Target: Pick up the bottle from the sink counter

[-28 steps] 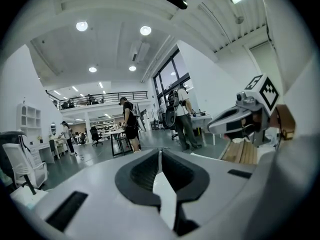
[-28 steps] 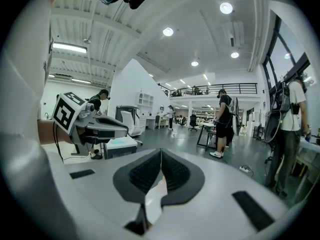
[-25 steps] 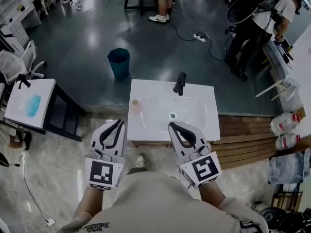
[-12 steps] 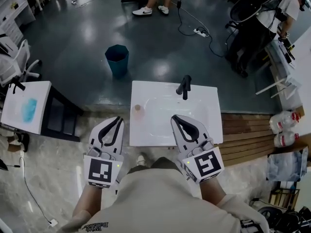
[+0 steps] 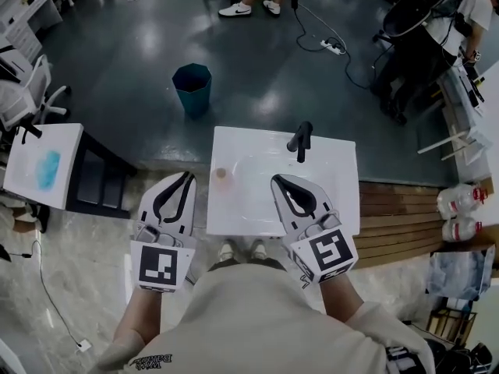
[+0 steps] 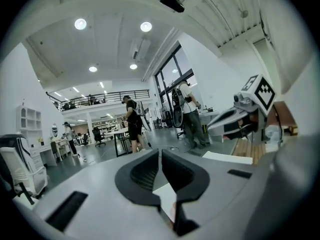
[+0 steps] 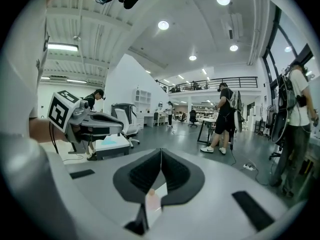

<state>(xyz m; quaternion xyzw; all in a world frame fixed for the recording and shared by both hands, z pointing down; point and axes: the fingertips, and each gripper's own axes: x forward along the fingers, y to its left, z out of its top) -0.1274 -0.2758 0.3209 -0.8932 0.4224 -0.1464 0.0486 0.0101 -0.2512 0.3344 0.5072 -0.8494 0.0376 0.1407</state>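
Note:
A small pale pink bottle (image 5: 221,174) stands upright at the left edge of the white sink counter (image 5: 335,209), left of the basin; a black faucet (image 5: 300,139) rises at the back. My left gripper (image 5: 188,178) is shut and empty, just left of the counter, its tip level with the bottle and a little apart from it. My right gripper (image 5: 275,180) is also shut and empty, over the counter's front half to the bottle's right. In the left gripper view the left gripper (image 6: 160,151) shows its pads together, and so does the right gripper (image 7: 161,150) in its own view.
A teal bin (image 5: 192,85) stands on the dark floor beyond the sink. A white table with a blue cloth (image 5: 43,167) is at the left, wooden decking (image 5: 398,216) and large plastic bottles (image 5: 460,201) at the right. People stand at the far side, near a cable and power strip (image 5: 333,47).
Both grippers have moved forward towards the sink. The counter now lies closer, the right gripper reaches further over it, and the person's feet show at its front edge.

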